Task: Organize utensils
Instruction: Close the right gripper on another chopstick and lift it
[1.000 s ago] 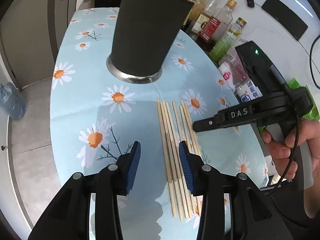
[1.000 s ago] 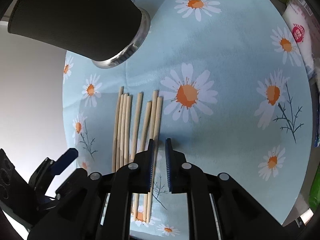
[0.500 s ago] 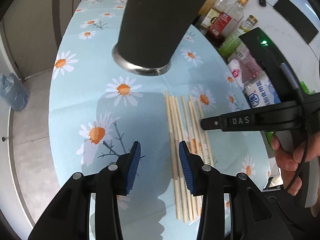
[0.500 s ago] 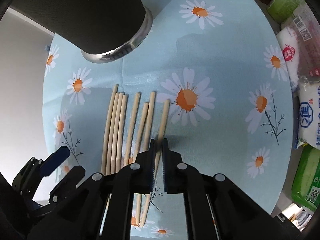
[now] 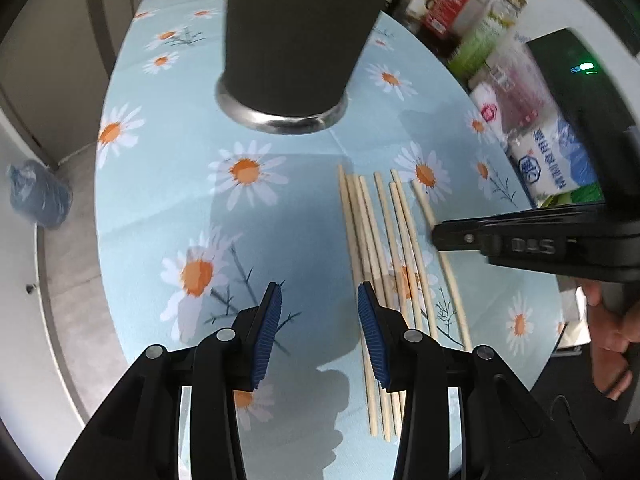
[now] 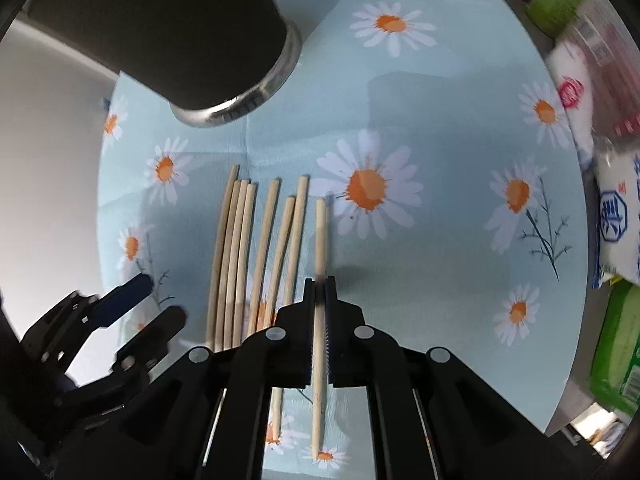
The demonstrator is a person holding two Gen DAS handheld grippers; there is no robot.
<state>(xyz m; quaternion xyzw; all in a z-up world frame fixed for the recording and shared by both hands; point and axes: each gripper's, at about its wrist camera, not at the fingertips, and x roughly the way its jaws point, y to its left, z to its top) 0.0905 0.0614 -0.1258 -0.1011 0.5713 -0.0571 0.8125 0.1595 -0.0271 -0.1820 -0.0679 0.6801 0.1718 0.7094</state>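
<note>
Several wooden chopsticks [image 5: 380,236] [image 6: 240,256] lie side by side on the daisy-print tablecloth [image 5: 248,216]. My right gripper [image 6: 320,286] [image 5: 436,234] points down and is shut on the rightmost chopstick [image 6: 320,240] [image 5: 424,204], which is set apart from the others. A tall black utensil holder [image 5: 292,32] [image 6: 160,28] with a steel base stands behind the chopsticks. My left gripper [image 5: 318,312] hovers just left of the row, open, with nothing between its blue pads. The left gripper's fingers [image 6: 128,290] show at the lower left of the right wrist view.
Sauce bottles [image 5: 440,0], white salt bags [image 5: 548,160] [image 6: 616,216] and a green packet [image 6: 616,344] crowd the table's right side. A blue water jug [image 5: 40,196] stands on the floor to the left. A person's hand [image 5: 612,320] holds the right gripper.
The right gripper's jaws closed on the rightmost chopstick and drew it away from the row to the right. The left gripper moved closer to the table and holder.
</note>
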